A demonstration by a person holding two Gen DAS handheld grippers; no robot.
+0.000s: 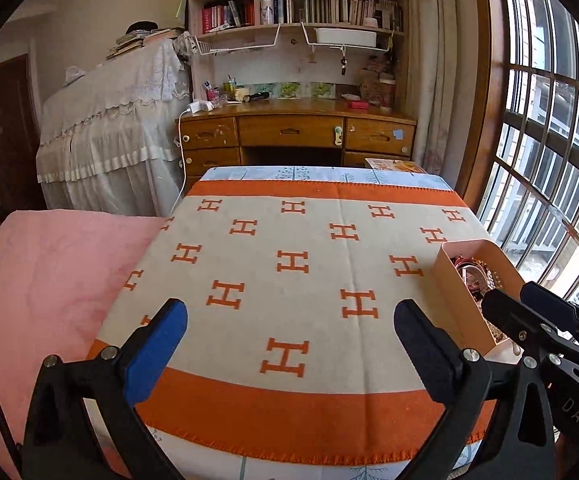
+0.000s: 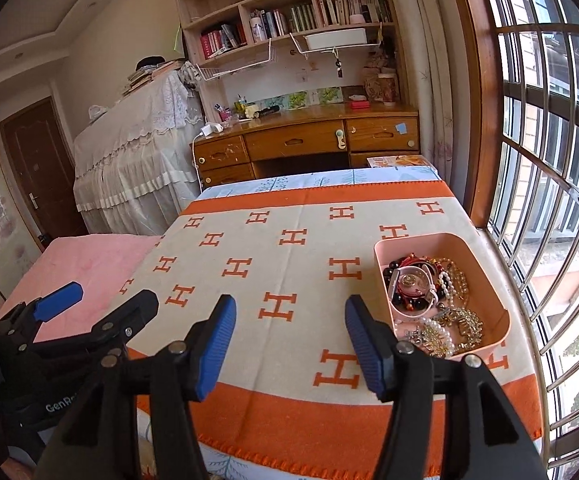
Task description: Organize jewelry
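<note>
**Jewelry tangle risking a snag at the worktop's edge**

Jewelry (image 2: 429,300) is lying heaped inside the pink tray (image 2: 493,280), with bead strands, a watch, pearls and gold chain pieces all overlapping. In the right wrist view the tray is sitting at about 3 o'clock on the blanket (image 2: 289,264), close to the window-side edge of the worktop. Both grippers are hanging above the blanket and holding nothing: the right gripper (image 2: 289,344) is showing its fingers moderately parted at 6 o'clock, just beside the tray's near corner, and the left gripper (image 1: 289,344) is standing with its fingers spread wide.

Reaching in for one piece is likely risking dragging its neighbours out, because the strands are interlaced. A sideways nudge on the tray wall could be pushing the light tray toward the window edge. Thin chains may be slipping between the pads.
</note>
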